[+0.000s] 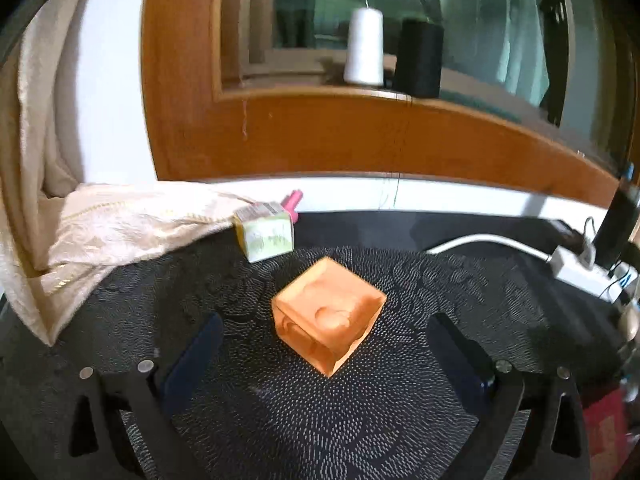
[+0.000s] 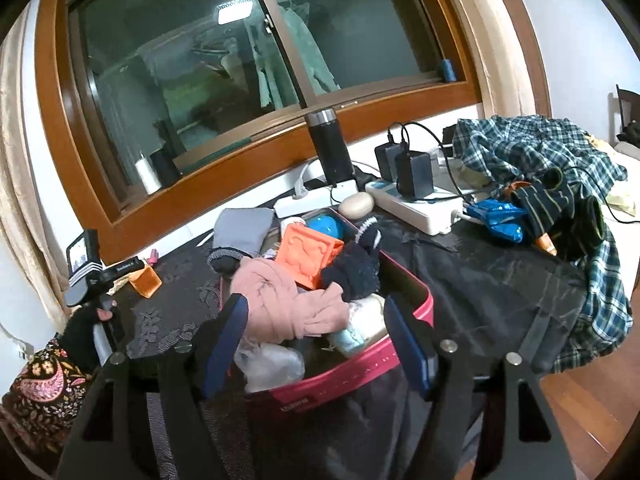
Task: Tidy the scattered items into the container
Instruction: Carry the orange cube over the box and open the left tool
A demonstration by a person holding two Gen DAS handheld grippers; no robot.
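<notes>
Facing glossy orange block (image 1: 329, 314) — patterned cloth (image 1: 440, 280).

The container (image 2: 416, 300) stands on the counter (image 2: 480, 280). In the container lie a cloth bundle (image 2: 288, 304), a glove (image 2: 356, 268), a moulded block (image 2: 308, 256) and a ball (image 2: 326, 227). Behind the container sit a power strip (image 2: 416, 204) and a flask (image 2: 332, 148). Left of the container, well apart, a cube (image 1: 328, 316) rests on the counter; behind the cube lies a small carton (image 1: 266, 236).
</notes>
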